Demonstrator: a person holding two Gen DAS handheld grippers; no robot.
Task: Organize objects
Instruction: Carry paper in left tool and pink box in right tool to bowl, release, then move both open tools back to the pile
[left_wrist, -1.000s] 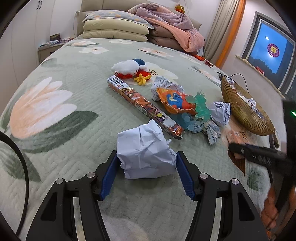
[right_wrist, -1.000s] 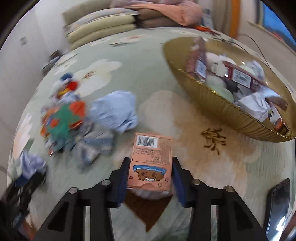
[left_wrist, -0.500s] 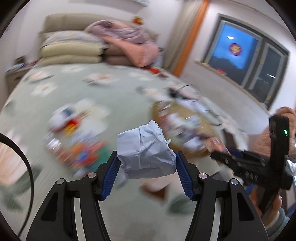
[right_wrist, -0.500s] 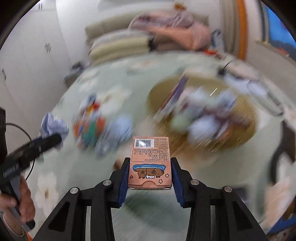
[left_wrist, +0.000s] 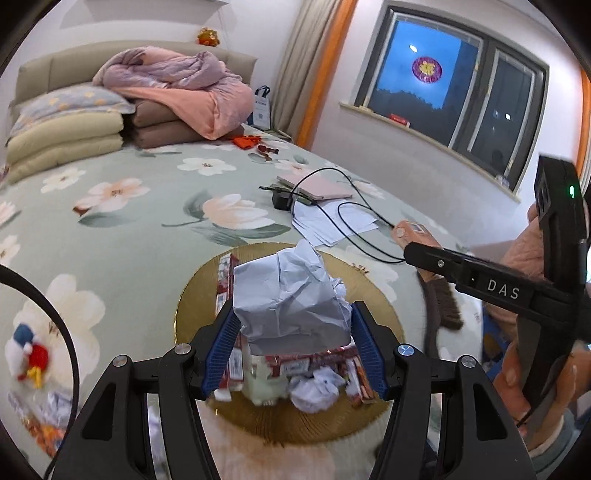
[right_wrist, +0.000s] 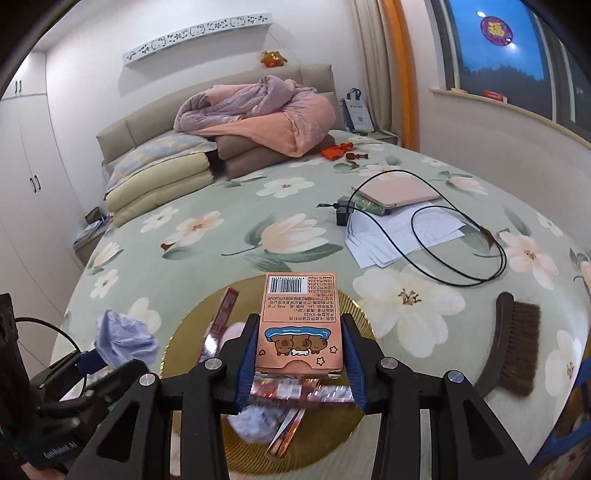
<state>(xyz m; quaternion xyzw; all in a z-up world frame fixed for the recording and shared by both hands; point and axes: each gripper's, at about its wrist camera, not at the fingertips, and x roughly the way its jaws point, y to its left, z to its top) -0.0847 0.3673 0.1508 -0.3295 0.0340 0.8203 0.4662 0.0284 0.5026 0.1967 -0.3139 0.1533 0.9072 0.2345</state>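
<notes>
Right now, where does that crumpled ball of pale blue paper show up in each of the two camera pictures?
Left wrist view: the crumpled blue paper sits in the centre, gripped between the left gripper pads above the gold basket.
Right wrist view: the paper is at lower left, left of the basket.
Shared landmark: the black cable looped over the white papers.

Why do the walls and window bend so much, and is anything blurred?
Left wrist view: fisheye curvature bows the window; the crumpled paper is sharp, the plush toy at the edge is soft. Right wrist view: same bending, dark corners; the pink box is crisp.
</notes>
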